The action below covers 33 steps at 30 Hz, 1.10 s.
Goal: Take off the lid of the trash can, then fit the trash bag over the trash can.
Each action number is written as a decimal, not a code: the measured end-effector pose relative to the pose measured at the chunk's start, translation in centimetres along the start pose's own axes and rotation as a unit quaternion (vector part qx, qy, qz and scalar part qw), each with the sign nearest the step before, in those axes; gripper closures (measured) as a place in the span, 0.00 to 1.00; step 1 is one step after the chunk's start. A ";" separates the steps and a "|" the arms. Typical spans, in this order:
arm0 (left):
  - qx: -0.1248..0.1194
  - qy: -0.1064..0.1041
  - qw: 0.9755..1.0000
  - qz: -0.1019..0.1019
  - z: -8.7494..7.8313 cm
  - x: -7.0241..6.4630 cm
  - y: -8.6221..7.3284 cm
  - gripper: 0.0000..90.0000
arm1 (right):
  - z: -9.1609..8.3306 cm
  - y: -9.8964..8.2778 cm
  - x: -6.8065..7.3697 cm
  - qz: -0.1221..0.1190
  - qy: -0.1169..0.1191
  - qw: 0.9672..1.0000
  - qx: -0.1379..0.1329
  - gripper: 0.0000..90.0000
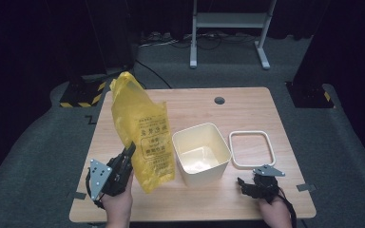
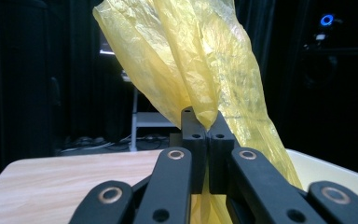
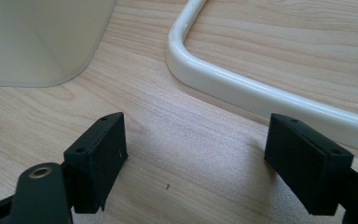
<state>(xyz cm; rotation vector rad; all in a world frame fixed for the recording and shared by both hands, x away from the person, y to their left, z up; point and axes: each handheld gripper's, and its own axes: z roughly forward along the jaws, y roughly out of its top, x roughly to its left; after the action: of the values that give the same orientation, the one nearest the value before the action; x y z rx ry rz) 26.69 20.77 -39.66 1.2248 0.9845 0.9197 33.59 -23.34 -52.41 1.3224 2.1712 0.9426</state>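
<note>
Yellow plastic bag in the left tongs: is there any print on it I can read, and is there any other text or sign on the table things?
Yellow plastic bag: a dark printed block of several lines shows in the high view, too small and blurred to read.
Cream bin: no text to be seen.
White rectangular ring: no text to be seen.
Black-and-yellow hazard stripes mark a stand's base on the floor; a sign, no words.

Yellow plastic bag (image 1: 141, 130): thin, translucent, crinkled, dark print on front panel. Held upright off worktop, top end rising toward far left, lower end hanging near front edge. Pinched low on left edge between closed fingers (image 2: 220, 140) of left gripper (image 1: 129, 151). Hangs just left of cream bin, apparently touching its wall.
</note>
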 end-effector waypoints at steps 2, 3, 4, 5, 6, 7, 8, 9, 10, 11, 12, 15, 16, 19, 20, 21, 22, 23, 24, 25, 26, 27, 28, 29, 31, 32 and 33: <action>-0.004 -0.005 1.000 0.000 0.3 -0.4 0.3 0.99 | 0.0 0.0 0.0 0.000 0.000 1.000 0.000 0.23; -0.007 -0.007 1.000 -0.001 0.4 -0.5 0.4 0.99 | 0.0 0.0 0.0 0.000 0.000 1.000 0.001 0.23; -0.010 -0.010 1.000 0.000 0.5 -0.7 0.6 0.99 | 0.0 0.0 0.0 0.000 0.000 1.000 0.000 0.23; -0.012 -0.012 1.000 0.000 0.7 -0.9 0.7 0.99 | 0.0 0.0 0.0 0.000 0.001 1.000 0.000 0.23; -0.017 -0.013 1.000 -0.001 0.8 -1.0 0.9 0.99 | 0.0 0.0 0.0 0.000 0.001 1.000 0.000 0.23; -0.019 -0.015 1.000 -0.002 1.0 -1.2 1.1 0.99 | 0.0 0.0 0.0 0.000 0.001 1.000 0.000 0.23; -0.020 -0.017 1.000 0.000 1.1 -1.3 1.3 0.99 | 0.0 0.0 0.0 0.000 0.001 1.000 0.000 0.23; -0.023 -0.018 1.000 -0.002 1.3 -1.5 1.4 0.99 | 0.0 0.0 0.0 0.000 0.001 1.000 0.000 0.23; -0.024 -0.020 1.000 -0.002 1.4 -1.6 1.6 0.99 | 0.0 0.0 0.0 0.000 0.001 1.000 0.000 0.23; -0.026 -0.022 0.999 -0.001 1.7 -1.8 1.7 0.99 | 0.0 0.0 0.0 0.000 0.001 1.000 0.000 0.23; -0.027 -0.025 0.999 -0.001 1.9 -1.9 1.9 0.99 | 0.0 0.0 0.0 0.000 0.001 1.000 0.001 0.23; -0.032 -0.029 0.999 -0.002 2.5 -2.3 2.3 0.99 | 0.0 0.0 0.0 0.000 0.002 1.000 0.001 0.23; -0.033 -0.031 0.999 -0.002 2.6 -2.5 2.4 0.99 | 0.0 0.0 0.0 0.000 0.002 1.000 0.001 0.23; -0.039 -0.033 0.999 -0.003 3.2 -2.9 2.7 0.99 | 0.0 0.0 0.0 0.000 0.001 1.000 0.002 0.23; -0.039 -0.033 0.999 -0.001 3.4 -3.0 2.8 0.99 | 0.0 0.0 0.0 0.000 0.002 1.000 0.001 0.23; -0.042 -0.033 0.999 -0.004 3.6 -3.2 3.0 0.99 | 0.0 0.0 0.0 0.000 0.002 1.000 0.001 0.23; -0.046 -0.034 0.998 -0.008 3.8 -3.3 3.1 0.99 | 0.0 0.0 0.0 0.000 0.002 1.000 0.001 0.23; -0.047 -0.035 0.998 -0.009 3.9 -3.4 3.2 0.99 | 0.0 0.0 0.0 0.000 0.002 1.000 0.001 0.23; -0.047 -0.037 0.998 -0.012 4.1 -3.6 3.3 0.99 | 0.0 0.0 0.0 0.000 0.001 1.000 0.001 0.23; -0.048 -0.038 0.998 -0.012 4.3 -3.8 3.4 0.99 | 0.0 0.0 0.0 0.000 0.002 1.000 0.001 0.23; -0.048 -0.040 0.998 -0.010 4.6 -3.9 3.5 0.99 | 0.0 0.0 0.0 0.000 0.002 1.000 0.001 0.23; -0.047 -0.042 0.998 -0.009 4.9 -4.1 3.5 0.99 | 0.0 0.0 0.0 0.000 0.002 1.000 0.001 0.23; -0.047 -0.045 0.998 -0.006 5.2 -4.3 3.5 0.99 | 0.0 0.0 0.0 0.000 0.002 1.000 0.001 0.23; -0.043 -0.048 0.998 -0.003 5.5 -4.5 3.5 0.99 | 0.0 0.0 0.0 0.000 0.002 1.000 0.001 0.23; -0.038 -0.051 0.998 0.000 6.0 -4.8 3.3 0.99 | 0.0 0.0 0.0 0.000 0.002 1.000 0.001 0.23; -0.035 -0.052 0.998 -0.002 6.3 -4.9 3.2 0.99 | 0.0 0.0 0.0 0.000 0.002 1.000 0.001 0.23; -0.033 -0.053 0.998 -0.002 6.5 -5.1 3.1 0.99 | 0.0 0.0 0.0 0.000 0.001 1.000 0.001 0.23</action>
<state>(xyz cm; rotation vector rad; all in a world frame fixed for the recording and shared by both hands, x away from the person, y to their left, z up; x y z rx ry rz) 31.18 14.31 -35.64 1.2022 0.8655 0.8688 33.62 -23.36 -52.41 1.3230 2.1749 0.9422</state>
